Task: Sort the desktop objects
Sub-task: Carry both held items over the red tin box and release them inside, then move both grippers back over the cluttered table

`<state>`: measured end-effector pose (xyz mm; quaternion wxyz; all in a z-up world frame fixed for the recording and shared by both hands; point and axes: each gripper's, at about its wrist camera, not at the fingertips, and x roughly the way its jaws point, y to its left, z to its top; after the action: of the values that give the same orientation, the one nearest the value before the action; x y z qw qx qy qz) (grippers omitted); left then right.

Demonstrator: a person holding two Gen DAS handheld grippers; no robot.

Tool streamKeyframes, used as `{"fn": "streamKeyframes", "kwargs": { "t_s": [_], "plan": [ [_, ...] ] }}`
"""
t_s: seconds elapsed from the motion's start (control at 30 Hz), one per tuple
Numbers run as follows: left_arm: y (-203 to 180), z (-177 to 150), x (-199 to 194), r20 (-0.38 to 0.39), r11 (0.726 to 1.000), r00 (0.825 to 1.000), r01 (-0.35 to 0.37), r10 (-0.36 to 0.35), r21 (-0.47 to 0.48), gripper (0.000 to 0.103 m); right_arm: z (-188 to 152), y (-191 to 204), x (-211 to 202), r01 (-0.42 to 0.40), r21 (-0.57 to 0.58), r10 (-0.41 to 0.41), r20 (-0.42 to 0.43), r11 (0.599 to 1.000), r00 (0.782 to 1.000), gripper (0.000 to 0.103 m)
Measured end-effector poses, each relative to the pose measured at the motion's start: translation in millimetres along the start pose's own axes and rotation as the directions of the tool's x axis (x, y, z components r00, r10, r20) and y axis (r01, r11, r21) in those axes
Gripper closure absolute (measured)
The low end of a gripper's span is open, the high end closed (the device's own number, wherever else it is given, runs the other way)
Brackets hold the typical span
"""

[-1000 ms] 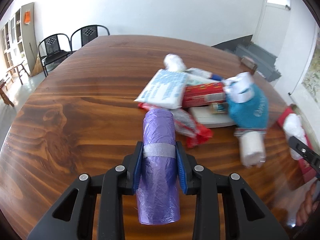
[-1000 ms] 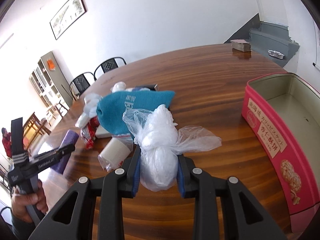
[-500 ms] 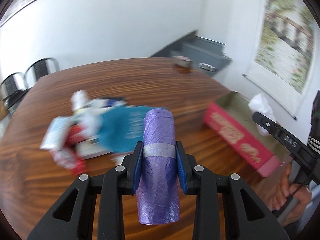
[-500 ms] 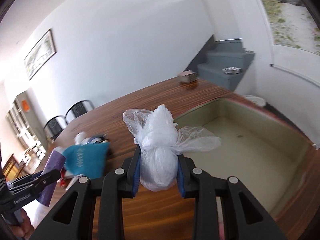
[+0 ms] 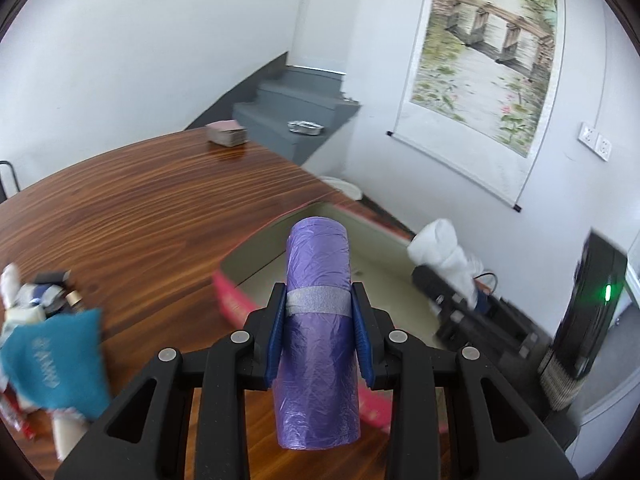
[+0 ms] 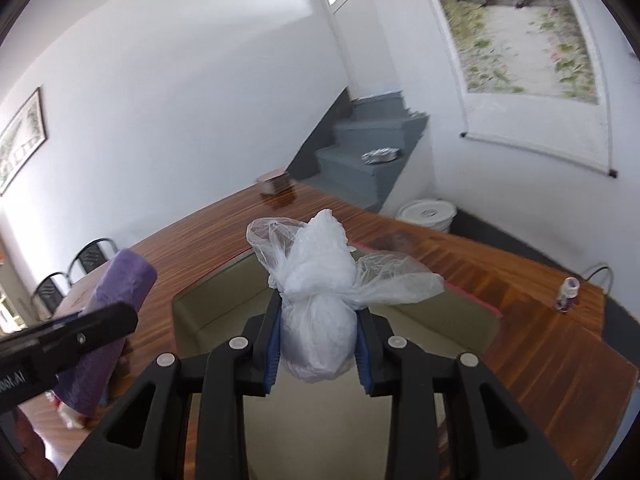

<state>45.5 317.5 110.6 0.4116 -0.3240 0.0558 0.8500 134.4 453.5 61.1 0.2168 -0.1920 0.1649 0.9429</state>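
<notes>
The left gripper squeezes the purple roll, and the right gripper, jaws just loosening, still pinches the white bag, which could slip beside the tin at the frame's middle.

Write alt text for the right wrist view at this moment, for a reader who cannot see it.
The right gripper holds a knotted white plastic bag over the open red tin on a wooden table, its jaws having just been opening. At left, the left gripper carries a purple bag roll.
</notes>
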Motion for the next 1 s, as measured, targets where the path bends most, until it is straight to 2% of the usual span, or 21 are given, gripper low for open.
{"fn": "streamKeyframes", "kwargs": {
  "t_s": [0.1,0.13,0.17,0.2,0.27,0.3,0.43,0.57,0.7,0.87,1.0],
  "plan": [
    [-2,8,17,-0.024,0.998,0.999,0.044,-0.045,-0.034,0.069,5,-5,-3,0.037,0.018,-0.037,0.025,0.999,0.999,0.061],
    [0,8,22,-0.033,0.997,0.998,0.055,-0.057,-0.046,0.068,7,-6,-4,0.058,0.020,-0.059,0.035,0.998,0.998,0.053],
    [1,9,26,-0.040,0.996,0.997,0.070,-0.073,-0.059,0.063,8,-8,-6,0.078,0.021,-0.079,0.048,0.997,0.996,0.043],
    [0,9,29,-0.042,0.994,0.995,0.083,-0.086,-0.069,0.051,10,-10,-8,0.095,0.024,-0.097,0.063,0.995,0.993,0.040],
    [-1,8,32,-0.039,0.993,0.995,0.093,-0.096,-0.078,0.037,11,-15,-9,0.101,0.038,-0.104,0.073,0.994,0.992,0.037],
    [-1,7,31,-0.033,0.993,0.995,0.089,-0.092,-0.077,0.036,11,-17,-10,0.099,0.045,-0.102,0.072,0.994,0.992,0.037],
    [-2,6,22,-0.006,0.998,0.999,0.035,-0.036,-0.056,0.036,11,-17,-9,0.113,0.046,-0.117,0.079,0.993,0.990,0.037],
    [3,0,9,0.022,0.998,0.998,-0.064,0.065,-0.028,0.036,9,-13,-17,0.116,0.032,-0.119,0.120,0.993,0.986,0.026],
    [13,-6,-7,0.036,0.991,0.991,-0.131,0.131,-0.008,0.033,1,-1,-23,0.115,-0.007,-0.112,0.147,0.993,0.983,0.024],
    [39,-16,-32,0.062,0.984,0.983,-0.168,0.172,-0.065,0.033,-3,4,-25,0.115,-0.035,-0.108,0.163,0.993,0.981,0.022],
    [66,-29,-53,0.069,0.966,0.967,-0.236,0.244,-0.108,0.033,-5,4,-26,0.109,-0.030,-0.102,0.175,0.994,0.979,0.021]
  ]
}}
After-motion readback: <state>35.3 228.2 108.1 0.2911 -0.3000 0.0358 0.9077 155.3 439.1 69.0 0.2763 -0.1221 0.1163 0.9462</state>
